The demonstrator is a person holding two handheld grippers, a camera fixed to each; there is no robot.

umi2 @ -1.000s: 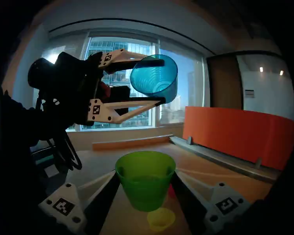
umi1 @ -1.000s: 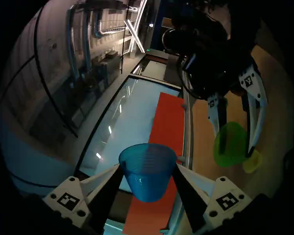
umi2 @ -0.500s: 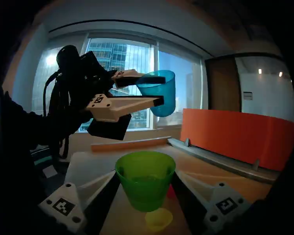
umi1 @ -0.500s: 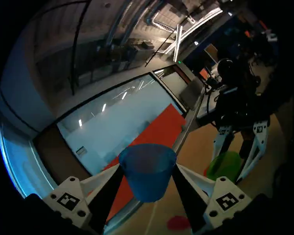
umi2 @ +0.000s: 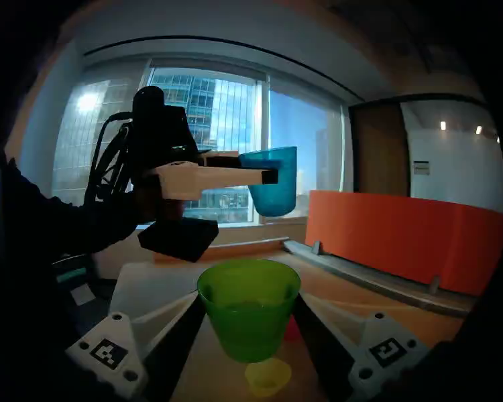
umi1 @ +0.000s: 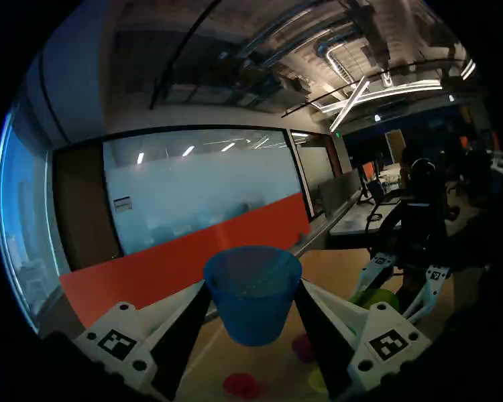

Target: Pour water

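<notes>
The left claw point(umi1: 251, 291) is clamped on a blue cup point(umi1: 253, 295), 1 finger pressed to each side of its wall, and the cup sits upright between the fingertips with its mouth facing up. The right claw point(umi2: 249, 315) is clamped the same way on a green cup point(umi2: 249, 316), which is also upright and held just above the desk point(umi2: 359, 295). In the right gripper view the left claw point(umi2: 255, 176) shows farther off, ahead of the right claw and higher than it, carrying the blue cup point(umi2: 271, 181) level and off to the side of the green cup's mouth, not over it. No stream of water shows between the 2 cups, and neither cup is tipped. The lower part of the green cup looks darker, which may be water, but that cannot be settled from these views; the blue cup's contents cannot be made out either. So no pouring is under way at this moment: if water has reached the green cup, what is left is to set both cups down; if not, the blue cup must be brought over the green rim and tilted. Below the right claw, a yellow disc point(umi2: 268, 375) and a red disc point(umi2: 292, 329) lie on the desk.
</notes>
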